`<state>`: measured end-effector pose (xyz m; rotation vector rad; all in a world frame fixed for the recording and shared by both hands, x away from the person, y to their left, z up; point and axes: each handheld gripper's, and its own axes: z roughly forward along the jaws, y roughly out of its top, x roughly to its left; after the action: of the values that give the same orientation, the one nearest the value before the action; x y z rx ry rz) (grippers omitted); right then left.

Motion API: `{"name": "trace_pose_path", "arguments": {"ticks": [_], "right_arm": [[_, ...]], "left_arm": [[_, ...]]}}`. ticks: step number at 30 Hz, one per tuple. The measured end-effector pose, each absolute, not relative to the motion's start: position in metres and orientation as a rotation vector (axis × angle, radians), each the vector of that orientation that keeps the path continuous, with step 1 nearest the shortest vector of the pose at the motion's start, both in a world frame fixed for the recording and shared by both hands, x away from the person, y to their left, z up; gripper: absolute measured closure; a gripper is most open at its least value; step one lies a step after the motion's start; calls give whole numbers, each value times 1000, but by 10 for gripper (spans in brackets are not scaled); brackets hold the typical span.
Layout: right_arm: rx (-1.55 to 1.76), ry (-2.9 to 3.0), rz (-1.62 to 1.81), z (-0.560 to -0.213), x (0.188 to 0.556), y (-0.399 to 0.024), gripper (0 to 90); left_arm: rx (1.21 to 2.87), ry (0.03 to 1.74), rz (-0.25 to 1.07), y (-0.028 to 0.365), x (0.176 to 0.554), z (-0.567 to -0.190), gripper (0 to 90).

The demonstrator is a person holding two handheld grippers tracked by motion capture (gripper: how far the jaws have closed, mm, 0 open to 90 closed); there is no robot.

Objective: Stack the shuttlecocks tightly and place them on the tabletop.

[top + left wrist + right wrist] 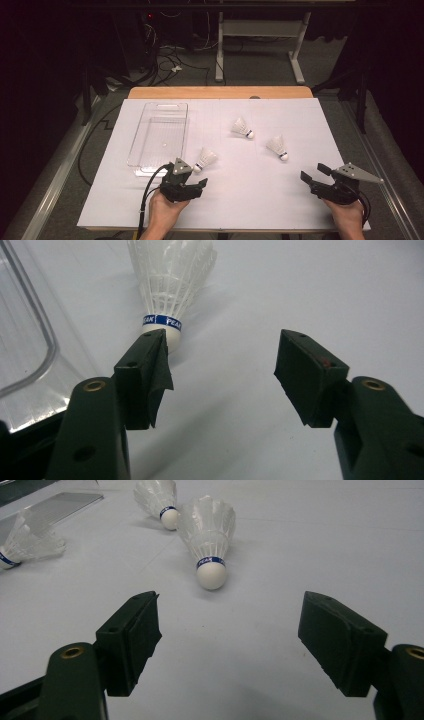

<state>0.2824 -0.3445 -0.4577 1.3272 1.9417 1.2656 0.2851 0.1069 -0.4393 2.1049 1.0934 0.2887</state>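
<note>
- The left gripper (pixel 196 176) sits at the near end of the clear tray (pixel 159 137), jaws spread wide and gripping nothing.
- The near shuttlecock (pixel 167 295) lies just right of the tray's near end; its cork tip is just beyond the left-hand jaw's tip.
- The right gripper (pixel 314 172), far right of the tray, is wide open and empty.
- Two more shuttlecocks (pixel 242 128) (pixel 277 147) lie right of the tray, between it and the right gripper.

A wooden table (pixel 220 92) carries a white sheet (pixel 280 200) that covers nearly all of its top. On the sheet lie a clear plastic tray (pixel 145 145) at the left and three white shuttlecocks: one just beside the tray (pixel 205 159), one farther back (pixel 242 128), one to the right (pixel 277 147).
</note>
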Motion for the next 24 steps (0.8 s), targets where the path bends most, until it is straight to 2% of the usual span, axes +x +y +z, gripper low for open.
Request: {"name": "trace_pose_path", "arguments": {"ticks": [24], "right_arm": [[1322, 1948, 1274, -458, 283, -345, 248]], "left_arm": [[2145, 1159, 251, 92, 314, -418, 371]]}}
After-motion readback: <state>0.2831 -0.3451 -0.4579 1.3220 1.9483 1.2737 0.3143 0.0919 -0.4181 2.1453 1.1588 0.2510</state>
